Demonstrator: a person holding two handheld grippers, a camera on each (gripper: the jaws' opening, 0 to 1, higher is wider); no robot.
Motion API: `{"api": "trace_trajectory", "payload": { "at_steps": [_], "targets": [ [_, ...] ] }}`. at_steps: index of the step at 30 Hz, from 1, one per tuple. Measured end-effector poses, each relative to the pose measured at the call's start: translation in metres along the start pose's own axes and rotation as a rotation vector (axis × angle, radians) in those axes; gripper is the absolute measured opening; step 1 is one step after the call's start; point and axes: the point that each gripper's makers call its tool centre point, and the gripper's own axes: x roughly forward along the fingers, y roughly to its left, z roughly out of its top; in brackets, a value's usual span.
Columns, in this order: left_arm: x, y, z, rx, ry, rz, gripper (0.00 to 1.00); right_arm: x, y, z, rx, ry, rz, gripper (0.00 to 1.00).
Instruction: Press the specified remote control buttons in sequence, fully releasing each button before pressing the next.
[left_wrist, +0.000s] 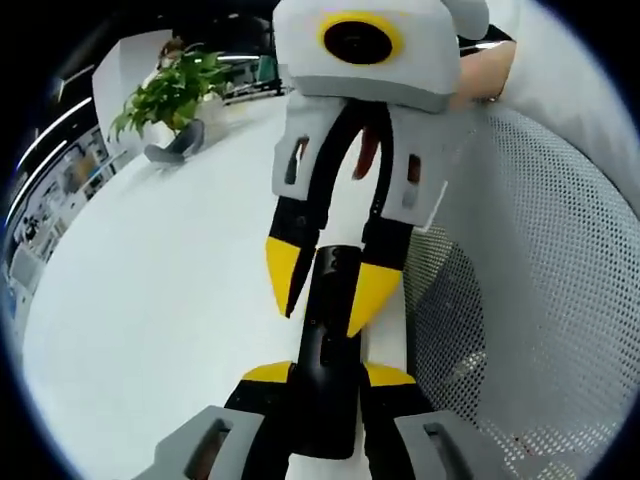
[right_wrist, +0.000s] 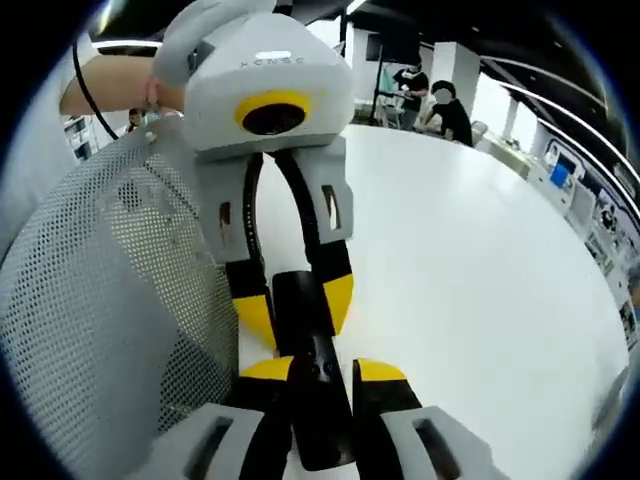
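A long black remote control is held lengthwise above the white table, one gripper at each end. My left gripper rises from the bottom of the left gripper view, its yellow-tipped jaws shut on the near end. My right gripper comes down from the top, facing it, shut on the far end. In the right gripper view the remote lies between my right gripper's jaws, and the left gripper clamps the other end. The button face is mostly hidden by the jaws.
A white mesh chair back stands close beside the grippers, also seen as mesh. A potted plant sits at the table's far side. A person's forearm reaches in. People stand far behind the table.
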Motion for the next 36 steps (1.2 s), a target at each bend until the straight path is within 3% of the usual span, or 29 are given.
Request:
{"api": "trace_trajectory", "payload": {
  "at_steps": [4,8,11,16,36],
  "targets": [
    [0.001,0.000,-0.001,0.012,0.016,-0.010,0.24,0.001,-0.001,-0.001,0.035,-0.014,0.020,0.23],
    [0.001,0.000,-0.001,0.022,0.033,-0.019,0.24,0.005,0.016,-0.001,-0.012,-0.003,0.104,0.21],
    [0.001,0.000,-0.001,0.026,0.040,-0.023,0.24,0.008,0.013,-0.010,-0.053,0.051,0.063,0.22],
    [0.001,-0.001,-0.001,0.020,0.034,-0.020,0.24,0.009,0.014,-0.011,-0.088,0.045,0.059,0.22],
    [0.004,-0.001,0.002,-0.009,-0.020,-0.005,0.25,0.004,0.014,-0.017,-0.091,0.068,0.050,0.21]
  ]
}}
